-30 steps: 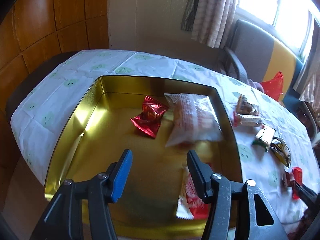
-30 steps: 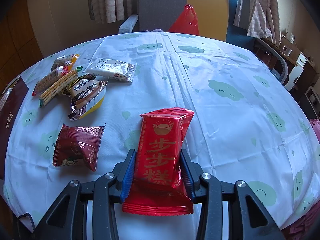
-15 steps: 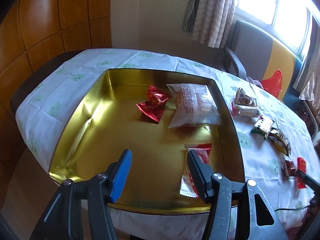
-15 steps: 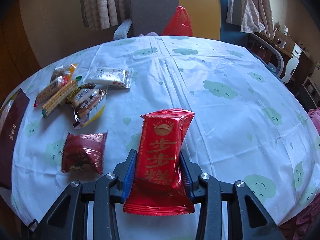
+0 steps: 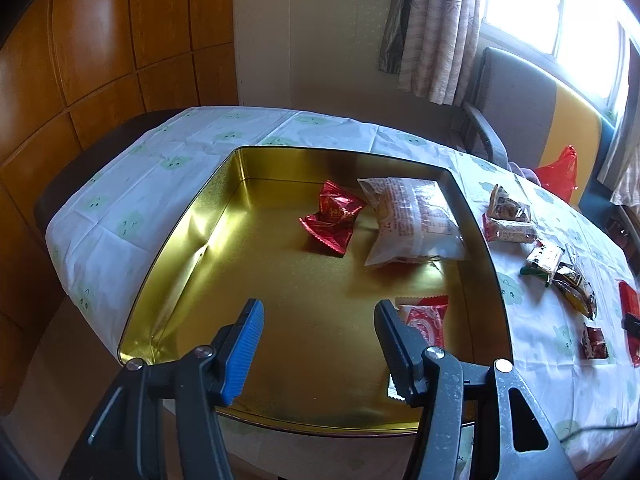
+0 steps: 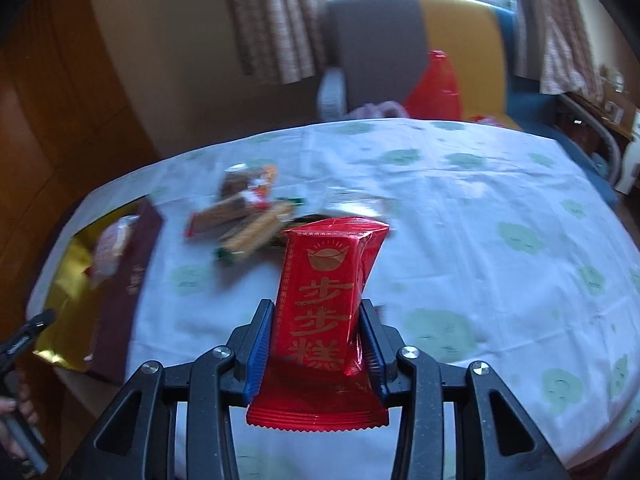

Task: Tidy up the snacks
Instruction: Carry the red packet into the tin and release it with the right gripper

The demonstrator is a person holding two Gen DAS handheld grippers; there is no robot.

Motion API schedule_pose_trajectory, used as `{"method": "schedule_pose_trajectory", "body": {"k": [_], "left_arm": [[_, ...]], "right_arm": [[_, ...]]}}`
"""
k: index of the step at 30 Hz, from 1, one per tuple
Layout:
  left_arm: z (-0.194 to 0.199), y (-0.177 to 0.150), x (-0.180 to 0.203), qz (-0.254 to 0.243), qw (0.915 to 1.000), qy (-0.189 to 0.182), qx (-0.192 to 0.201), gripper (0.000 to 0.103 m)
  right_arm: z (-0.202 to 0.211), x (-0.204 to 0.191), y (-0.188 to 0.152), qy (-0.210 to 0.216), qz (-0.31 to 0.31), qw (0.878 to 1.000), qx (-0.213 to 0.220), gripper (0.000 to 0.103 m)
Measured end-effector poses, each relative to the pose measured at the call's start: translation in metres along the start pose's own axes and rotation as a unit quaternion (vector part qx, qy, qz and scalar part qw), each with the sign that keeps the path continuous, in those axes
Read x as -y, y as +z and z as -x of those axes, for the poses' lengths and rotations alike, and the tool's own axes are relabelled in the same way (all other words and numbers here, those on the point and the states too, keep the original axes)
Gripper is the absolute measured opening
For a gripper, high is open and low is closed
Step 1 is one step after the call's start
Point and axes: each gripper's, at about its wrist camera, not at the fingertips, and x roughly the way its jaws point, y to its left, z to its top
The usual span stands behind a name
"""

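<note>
Red snack packet (image 6: 325,300) clamped in right tool (image 6: 316,344); left tool (image 5: 318,334) gapes empty.

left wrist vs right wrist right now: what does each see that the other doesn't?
Left wrist only: the open left gripper, and the tin's floor with a crinkled red packet and a red-and-white packet.

Right wrist only: the right gripper shut on a tall red packet, and the table's bare right half.

Both: the gold tin, the clear packet inside it, the loose snack pile, and the chair.
</note>
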Motion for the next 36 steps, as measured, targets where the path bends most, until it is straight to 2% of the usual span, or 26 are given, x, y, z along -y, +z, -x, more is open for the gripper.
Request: {"method": "schedule_pose_trajectory", "body": {"k": [4, 9, 14, 19, 24, 36], "left_arm": [[0.0, 0.0, -0.005, 0.008, 0.9999, 0.007, 0.005, 0.059], [-0.002, 0.002, -0.014, 0.019, 0.9996, 0.02, 0.01, 0.059], [-0.003, 0.002, -0.02, 0.026, 0.9993, 0.024, 0.01, 0.059], [-0.006, 0.001, -0.022, 0.029, 0.9992, 0.026, 0.007, 0.059], [-0.007, 0.0, -0.02, 0.026, 0.9994, 0.023, 0.003, 0.059], [-0.004, -0.002, -0.013, 0.014, 0.9996, 0.022, 0.008, 0.059]], "right_arm": [[-0.01, -0.056, 0.003, 0.072, 0.031, 0.997, -0.026, 0.042], [-0.025, -0.131, 0.001, 0.14, 0.072, 0.986, -0.053, 0.042], [-0.036, -0.181, -0.002, 0.166, 0.097, 0.979, -0.072, 0.042], [-0.056, -0.209, 0.003, 0.166, 0.096, 0.978, -0.087, 0.042], [-0.08, -0.216, 0.002, 0.162, 0.089, 0.977, -0.109, 0.046], [-0.06, -0.208, -0.011, 0.129, 0.116, 0.983, -0.057, 0.047]]}}
